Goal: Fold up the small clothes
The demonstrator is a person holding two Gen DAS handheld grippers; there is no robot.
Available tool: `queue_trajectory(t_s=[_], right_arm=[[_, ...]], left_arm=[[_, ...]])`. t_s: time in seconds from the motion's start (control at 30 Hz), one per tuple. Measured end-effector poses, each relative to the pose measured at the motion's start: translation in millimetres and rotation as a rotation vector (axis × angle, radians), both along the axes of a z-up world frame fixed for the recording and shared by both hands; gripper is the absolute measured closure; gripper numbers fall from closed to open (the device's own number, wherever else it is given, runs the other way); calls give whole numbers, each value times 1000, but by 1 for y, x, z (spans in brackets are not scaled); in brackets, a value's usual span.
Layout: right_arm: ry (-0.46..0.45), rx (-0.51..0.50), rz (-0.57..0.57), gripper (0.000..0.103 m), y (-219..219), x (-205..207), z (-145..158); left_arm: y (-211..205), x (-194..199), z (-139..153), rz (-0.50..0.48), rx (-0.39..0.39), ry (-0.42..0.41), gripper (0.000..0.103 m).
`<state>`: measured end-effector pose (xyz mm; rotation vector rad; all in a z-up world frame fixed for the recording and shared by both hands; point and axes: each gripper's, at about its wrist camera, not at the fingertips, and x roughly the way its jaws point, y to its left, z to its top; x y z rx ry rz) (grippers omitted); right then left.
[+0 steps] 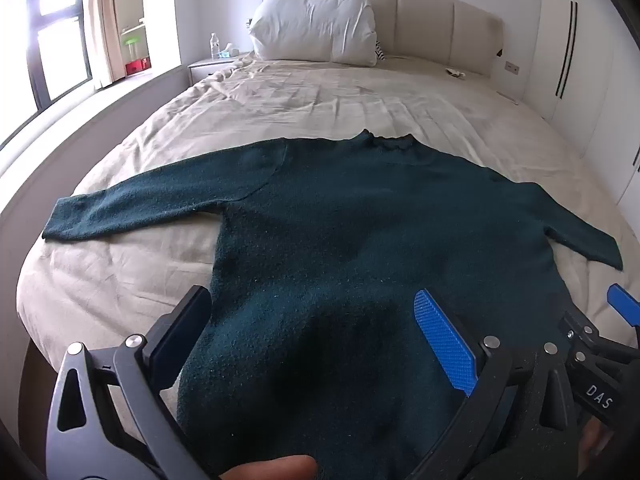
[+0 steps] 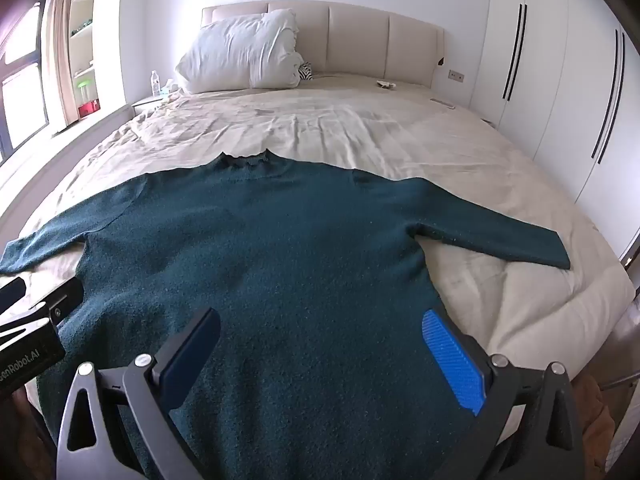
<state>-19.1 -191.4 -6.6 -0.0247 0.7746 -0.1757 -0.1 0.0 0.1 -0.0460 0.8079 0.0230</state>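
A dark green knit sweater lies flat on the bed, neck toward the headboard, both sleeves spread out sideways; it also shows in the right wrist view. My left gripper is open and empty, hovering over the sweater's lower left part near the hem. My right gripper is open and empty over the lower right part of the hem. The right gripper's blue finger shows at the left wrist view's right edge. The left gripper's fingers show at the right wrist view's left edge.
The bed has a wrinkled beige cover, a white pillow and a padded headboard. A nightstand with a water bottle stands at the far left. Windows are left, white wardrobes right.
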Motion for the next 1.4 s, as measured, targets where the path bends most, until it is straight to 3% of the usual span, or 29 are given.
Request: queue_trajectory(t_s=[1.4], right_arm=[[6, -6, 1, 0, 1, 0, -5]], left_arm=[[-2, 1, -2, 0, 3, 1, 0]])
